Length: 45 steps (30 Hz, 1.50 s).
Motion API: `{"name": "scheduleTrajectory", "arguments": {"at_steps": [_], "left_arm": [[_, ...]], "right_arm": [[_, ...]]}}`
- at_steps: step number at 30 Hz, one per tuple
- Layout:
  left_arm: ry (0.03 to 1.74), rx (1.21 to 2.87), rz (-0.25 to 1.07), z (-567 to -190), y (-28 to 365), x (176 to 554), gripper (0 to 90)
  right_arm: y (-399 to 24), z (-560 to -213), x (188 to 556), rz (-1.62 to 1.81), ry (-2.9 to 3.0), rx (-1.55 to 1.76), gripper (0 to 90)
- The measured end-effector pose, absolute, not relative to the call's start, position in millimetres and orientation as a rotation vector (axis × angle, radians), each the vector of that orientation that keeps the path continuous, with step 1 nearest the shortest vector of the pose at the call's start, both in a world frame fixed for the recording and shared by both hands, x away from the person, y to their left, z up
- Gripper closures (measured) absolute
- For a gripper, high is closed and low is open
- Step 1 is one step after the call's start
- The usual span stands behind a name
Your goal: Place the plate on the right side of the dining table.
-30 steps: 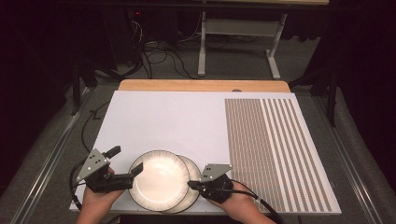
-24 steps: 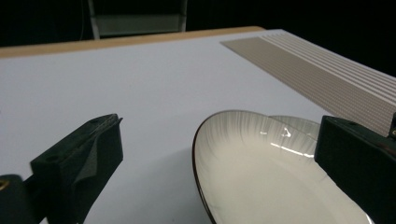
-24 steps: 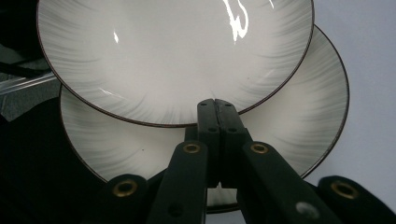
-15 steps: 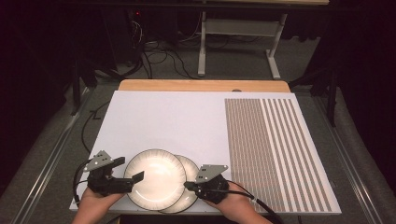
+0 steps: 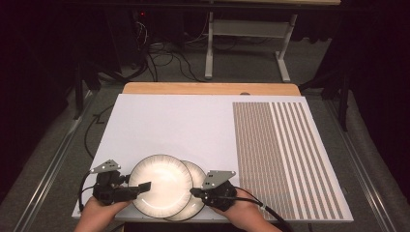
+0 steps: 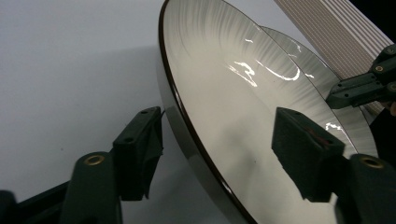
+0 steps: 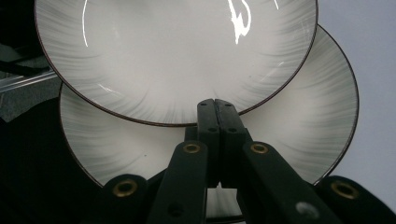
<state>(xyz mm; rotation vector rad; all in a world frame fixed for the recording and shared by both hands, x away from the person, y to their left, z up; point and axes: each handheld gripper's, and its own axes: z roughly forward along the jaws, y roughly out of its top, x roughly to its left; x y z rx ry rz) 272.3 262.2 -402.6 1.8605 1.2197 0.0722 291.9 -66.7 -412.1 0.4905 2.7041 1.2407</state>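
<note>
the top plate (image 5: 161, 184) lies on the bottom plate (image 5: 198, 193), pushed a bit to one side, so part of the bottom plate peeks out from under it. both plates sit at the near edge of the white mat (image 5: 193, 125), close to the person's hands. they are white with a thin dark rim.

the left gripper (image 5: 141, 187) has its jaws around the rim of the top plate. one jaw is over the plate's inside and one is under its edge. the jaws have just been closing, with the rim between them, but in the left gripper view there is a gap on each side, so they do not pinch the top plate (image 6: 243, 107) yet.

the right gripper (image 5: 195, 192) has its jaws pressed together. in the right gripper view the tips lie on the bottom plate (image 7: 299, 130), right at the edge of the top plate (image 7: 177, 51). they hold nothing between them; it looks like they press the bottom plate down.

i think the work is just starting. the bottom plate seems to be steadied. what is left: pinch the top plate's rim and move it off the bottom plate.

far from the top plate, the striped part (image 5: 285, 159) of the mat has nothing to do with the work right now.
</note>
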Motion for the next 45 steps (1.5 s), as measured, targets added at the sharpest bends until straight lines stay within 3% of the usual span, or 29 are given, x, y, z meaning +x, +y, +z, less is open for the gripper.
{"name": "scheduleTrajectory", "arguments": {"at_steps": [5,11,28,45], "left_arm": [[1.245,1.839,0.007,-402.0,264.1,273.1,49.3],[1.279,1.845,-0.015,-401.7,264.5,274.0,58.1],[1.314,1.76,-0.11,-403.1,273.4,277.2,69.4],[1.267,1.661,-0.055,-399.4,279.2,273.3,77.8]], "right_arm": [[-66.6,-411.7,291.7,1.228,2.703,0.487,90.0],[-66.6,-411.2,291.1,1.215,2.705,0.487,90.0],[-66.3,-411.5,290.1,1.217,2.694,0.484,90.0],[-99.3,-386.9,293.9,1.331,2.563,0.573,90.0]]}}
